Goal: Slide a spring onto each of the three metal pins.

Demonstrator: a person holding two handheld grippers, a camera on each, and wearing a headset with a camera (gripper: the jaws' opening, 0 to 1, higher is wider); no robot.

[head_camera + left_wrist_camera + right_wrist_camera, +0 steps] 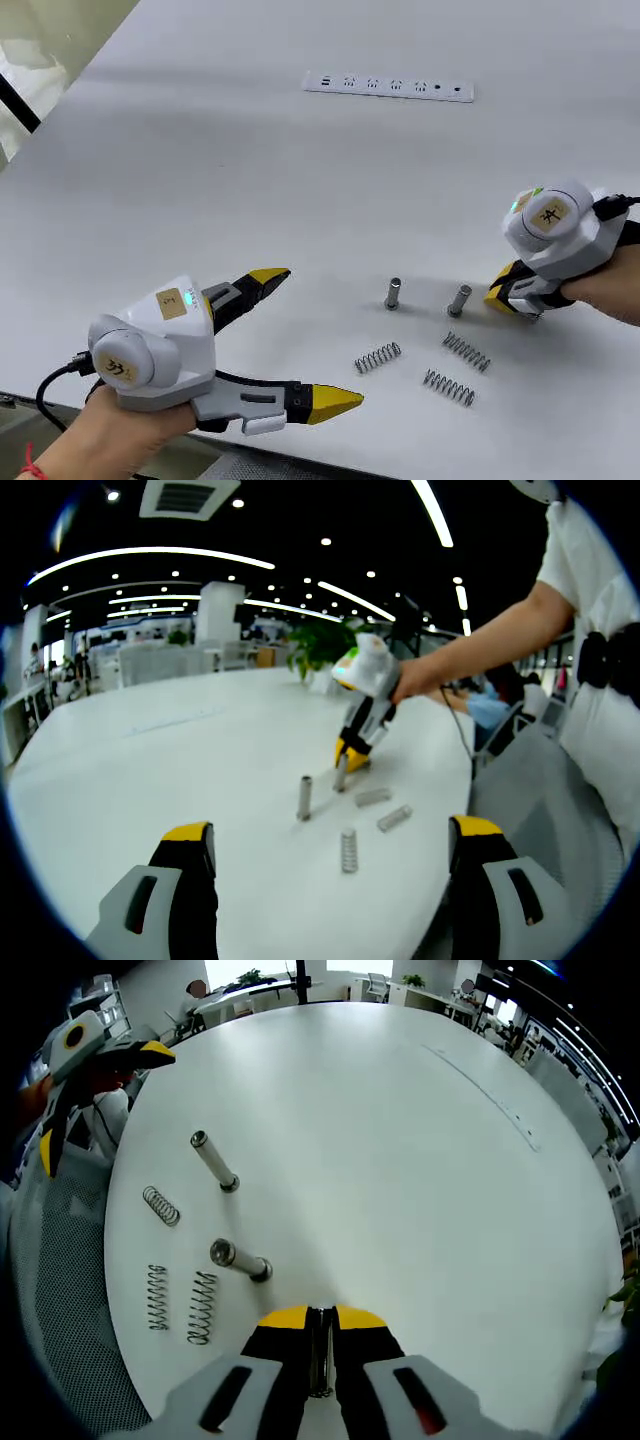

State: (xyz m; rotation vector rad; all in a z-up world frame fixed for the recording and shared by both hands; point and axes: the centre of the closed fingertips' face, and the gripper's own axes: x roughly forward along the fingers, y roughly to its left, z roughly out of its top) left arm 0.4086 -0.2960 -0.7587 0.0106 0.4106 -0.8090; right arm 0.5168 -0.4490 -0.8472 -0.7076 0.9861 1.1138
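Observation:
Two metal pins (393, 293) (460, 299) stand upright mid-table. In front of them lie three loose springs (377, 357) (466, 352) (448, 387). My right gripper (508, 293) rests its tips on the table just right of the pins. In the right gripper view the right gripper (320, 1315) is shut on a third thin metal pin (320, 1360), with the standing pins (215, 1160) (238, 1258) and the springs (160, 1205) ahead. My left gripper (300, 338) hovers wide open at the near left, holding nothing. Across the open left gripper (332, 830) sit a pin (304, 797) and a spring (349, 849).
A white power strip (388, 86) lies at the far side of the white table (250, 180). The table's near edge runs just below my left hand. A black cable (55, 385) trails from the left gripper.

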